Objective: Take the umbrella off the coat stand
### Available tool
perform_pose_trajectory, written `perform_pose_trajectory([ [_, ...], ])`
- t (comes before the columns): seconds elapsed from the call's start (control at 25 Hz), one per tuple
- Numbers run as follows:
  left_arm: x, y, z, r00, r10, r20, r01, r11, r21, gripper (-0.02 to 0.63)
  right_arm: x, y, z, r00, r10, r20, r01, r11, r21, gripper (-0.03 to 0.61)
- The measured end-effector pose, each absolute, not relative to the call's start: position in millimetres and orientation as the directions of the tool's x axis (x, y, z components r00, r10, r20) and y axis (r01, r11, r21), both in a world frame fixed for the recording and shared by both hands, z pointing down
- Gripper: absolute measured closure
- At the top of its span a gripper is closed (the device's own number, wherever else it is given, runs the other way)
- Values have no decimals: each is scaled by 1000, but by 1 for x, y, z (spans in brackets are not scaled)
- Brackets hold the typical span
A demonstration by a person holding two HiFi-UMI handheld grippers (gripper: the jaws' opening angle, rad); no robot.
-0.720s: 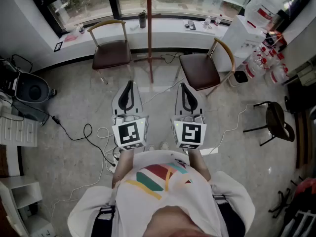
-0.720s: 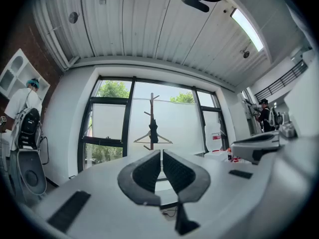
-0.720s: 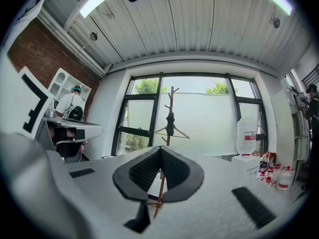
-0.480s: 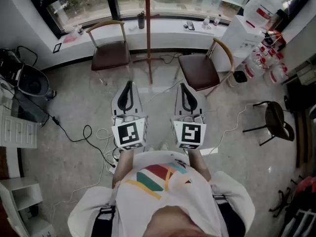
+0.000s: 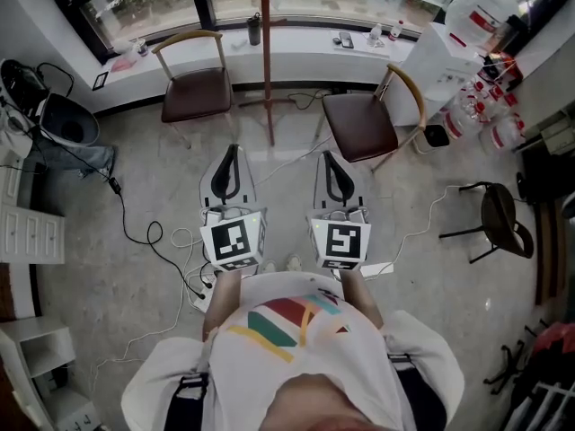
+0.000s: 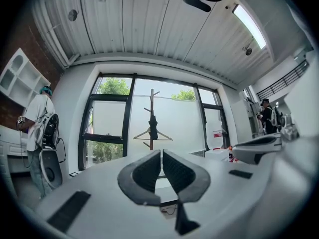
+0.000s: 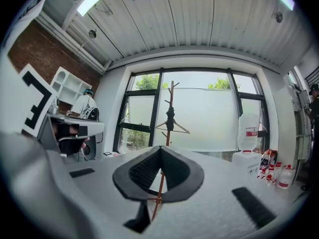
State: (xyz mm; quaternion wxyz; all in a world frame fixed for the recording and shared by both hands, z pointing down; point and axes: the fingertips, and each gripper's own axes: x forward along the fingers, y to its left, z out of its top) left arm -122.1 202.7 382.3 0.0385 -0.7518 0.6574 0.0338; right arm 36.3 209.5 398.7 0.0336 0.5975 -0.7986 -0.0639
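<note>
1. You hold both grippers level at your waist, side by side over the floor (image 5: 135, 196), aimed at the coat stand (image 5: 267, 61).
2. Your left tongs (image 6: 161, 154) are together with nothing between them. Your right tongs (image 7: 160, 151) are together too, pads meeting at the tips, and empty.
3. The umbrella (image 7: 170, 118), dark and folded, hangs upright against the stand's pole, high among the pegs, just above a clothes hanger (image 7: 173, 129). It is well apart from both tongs.
4. The stand is by the window, between a left chair (image 5: 196, 92) and a right chair (image 5: 359, 124), both brown-seated.
5. For writing, the left marker cube (image 5: 234, 242) and the right marker cube (image 5: 341, 241) show only black-and-white square patterns, no words. The white jug (image 7: 247, 129) to the right of the stand bears a red label, but its print is too small to read.
</note>
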Motion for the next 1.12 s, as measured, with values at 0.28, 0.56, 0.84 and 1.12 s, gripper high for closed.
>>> perform_pose_trajectory([
  [0.28,-102,194,388,114,-987,-110,-993,-112,-26,601,55,206,416,-328,-945,1,-936,325,138,578],
  [0.56,-89,187,389,108,-987,-121,-994,-104,-37,601,65,201,423,-371,-929,-2,-923,369,107,578],
  [0.84,-83,150,387,106,-984,-145,-994,-103,-27,601,76,170,424,-367,-930,-2,-925,364,111,578],
  [1.12,-86,98,395,115,-984,-139,-993,-117,7,601,74,122,440,-358,-933,32,-926,359,113,578],
])
